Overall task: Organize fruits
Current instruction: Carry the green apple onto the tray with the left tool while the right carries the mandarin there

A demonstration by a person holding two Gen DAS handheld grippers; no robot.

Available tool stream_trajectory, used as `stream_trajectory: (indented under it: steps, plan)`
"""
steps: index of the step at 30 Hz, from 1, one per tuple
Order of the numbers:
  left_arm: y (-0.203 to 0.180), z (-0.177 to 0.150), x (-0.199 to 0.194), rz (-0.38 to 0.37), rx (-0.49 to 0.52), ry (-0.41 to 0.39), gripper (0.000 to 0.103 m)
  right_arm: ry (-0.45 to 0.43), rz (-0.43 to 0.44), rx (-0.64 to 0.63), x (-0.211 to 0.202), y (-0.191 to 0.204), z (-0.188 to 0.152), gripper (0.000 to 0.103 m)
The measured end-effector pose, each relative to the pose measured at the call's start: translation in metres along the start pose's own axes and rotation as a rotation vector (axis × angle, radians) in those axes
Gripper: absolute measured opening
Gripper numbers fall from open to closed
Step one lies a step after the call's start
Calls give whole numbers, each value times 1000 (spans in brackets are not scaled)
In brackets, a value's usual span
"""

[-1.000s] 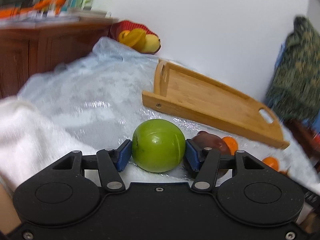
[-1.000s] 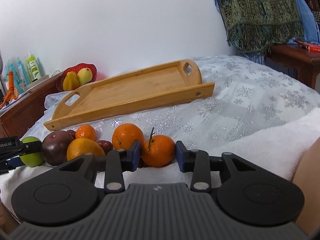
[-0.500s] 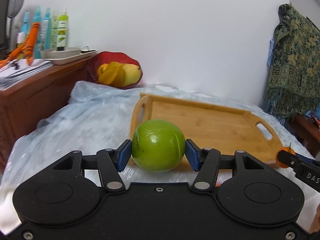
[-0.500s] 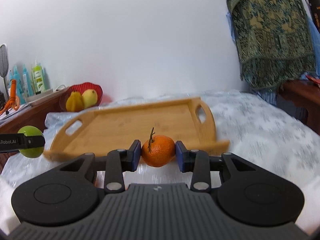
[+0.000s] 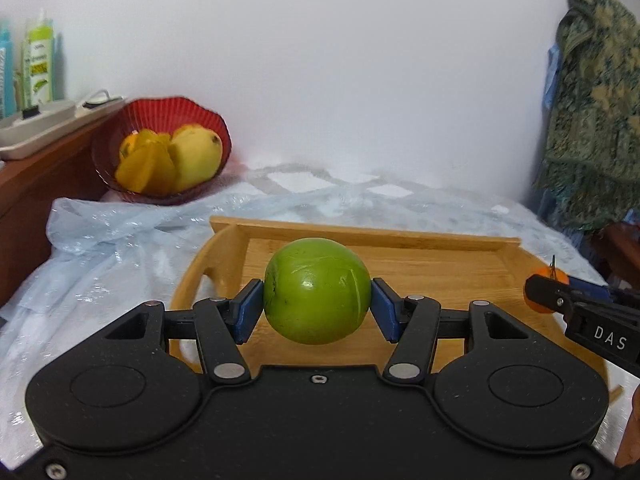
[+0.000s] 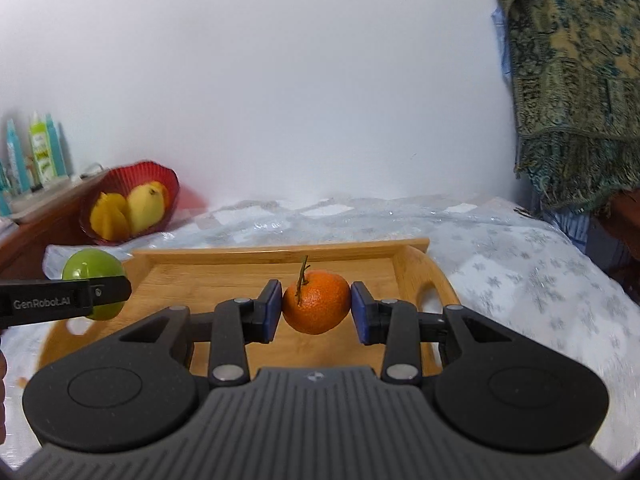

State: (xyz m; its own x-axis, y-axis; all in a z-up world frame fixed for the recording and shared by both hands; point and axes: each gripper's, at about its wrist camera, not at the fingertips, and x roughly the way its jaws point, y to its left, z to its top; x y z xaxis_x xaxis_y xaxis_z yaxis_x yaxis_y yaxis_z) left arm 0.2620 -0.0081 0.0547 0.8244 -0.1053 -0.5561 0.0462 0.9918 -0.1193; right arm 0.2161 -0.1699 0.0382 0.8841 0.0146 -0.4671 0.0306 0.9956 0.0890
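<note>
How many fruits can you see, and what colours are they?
Green: 1, the green fruit in the left gripper
Orange: 1, the tangerine in the right gripper
Yellow: 2 at least, in the red bowl
Total: 4

The wooden tray [image 6: 208, 276] lies bare inside its raised rim, so there is open room over its floor. The left gripper [image 5: 316, 304] with its green fruit [image 5: 317, 290] hangs over the tray's left end, the right gripper [image 6: 316, 306] with its orange [image 6: 317, 303] over the right, a clear gap between them. At ten o'clock the red bowl [image 5: 160, 112] of yellow fruit stands beside a wooden cabinet [image 5: 36, 176]. At two o'clock a hanging patterned cloth [image 6: 576, 80] closes that side.
</note>
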Motion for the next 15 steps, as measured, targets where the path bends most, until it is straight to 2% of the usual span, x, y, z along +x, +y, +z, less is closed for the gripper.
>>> stream_trajectory:
  steps: [6, 15]
  plan:
    - [0, -8, 30, 8, 13, 52, 55, 76, -3, 53, 29, -9, -2, 41]
    - [7, -12, 31, -4, -18, 99, 55, 122, -8, 48, 37, -4, -8, 41]
